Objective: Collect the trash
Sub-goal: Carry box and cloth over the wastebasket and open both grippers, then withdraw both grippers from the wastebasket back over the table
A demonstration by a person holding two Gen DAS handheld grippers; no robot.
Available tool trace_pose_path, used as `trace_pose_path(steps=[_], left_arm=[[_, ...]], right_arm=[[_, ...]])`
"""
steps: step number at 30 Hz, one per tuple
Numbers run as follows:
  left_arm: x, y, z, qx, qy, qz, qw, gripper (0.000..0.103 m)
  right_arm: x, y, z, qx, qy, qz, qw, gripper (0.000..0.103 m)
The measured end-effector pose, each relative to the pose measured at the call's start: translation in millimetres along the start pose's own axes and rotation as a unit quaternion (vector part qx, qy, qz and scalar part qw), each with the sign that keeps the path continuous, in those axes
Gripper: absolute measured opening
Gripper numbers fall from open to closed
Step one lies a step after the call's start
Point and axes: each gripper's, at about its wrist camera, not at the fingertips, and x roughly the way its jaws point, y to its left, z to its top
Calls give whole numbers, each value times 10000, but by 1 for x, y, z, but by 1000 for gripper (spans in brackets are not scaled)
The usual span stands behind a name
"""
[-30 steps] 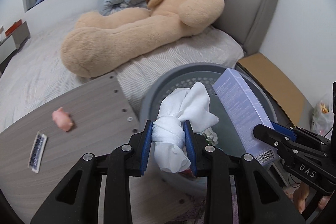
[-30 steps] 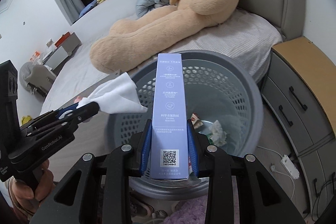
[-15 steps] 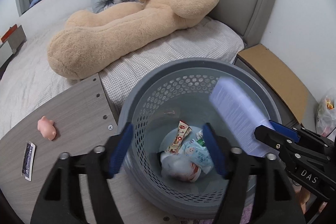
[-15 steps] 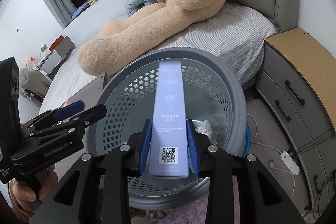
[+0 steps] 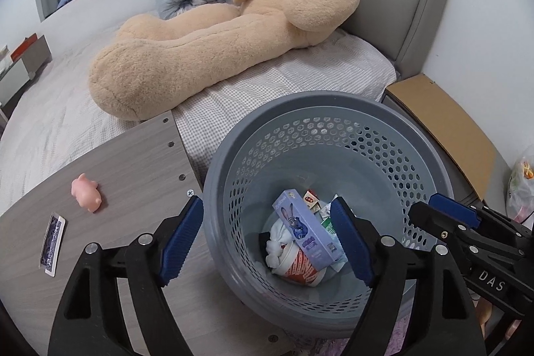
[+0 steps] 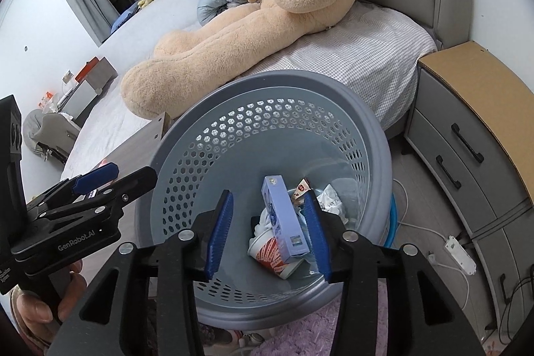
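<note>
Lying slantwise in grey perforated basket (image 5: 333, 112): lilac box (image 5: 305, 232), rabbit print, atop white tissue (image 5: 277, 244); left gripper (image 5: 267, 239) and right gripper (image 6: 268, 231) gaped wide, empty.

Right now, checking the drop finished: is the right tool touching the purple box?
Apart. The right wrist view shows the right tool open above the basket, with the purple box lying on the trash below.

One grey basket (image 5: 333, 109) counted, one purple box (image 5: 305, 236) inside it, one white cloth (image 5: 278, 239), one paper cup (image 5: 300, 269), one pink toy pig (image 5: 86, 192), one card (image 5: 52, 243), one teddy bear (image 5: 233, 22), two grippers (image 5: 267, 242) (image 6: 268, 232).
</note>
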Motion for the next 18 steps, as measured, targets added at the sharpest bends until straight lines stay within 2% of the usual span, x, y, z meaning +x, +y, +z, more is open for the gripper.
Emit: trace_pose_path(steps=[18], left_arm=[[-31,30,-19,-295,-266,205,9990,86]], right_arm=[[-13,26,-12,-193,-145,85,9997,63]])
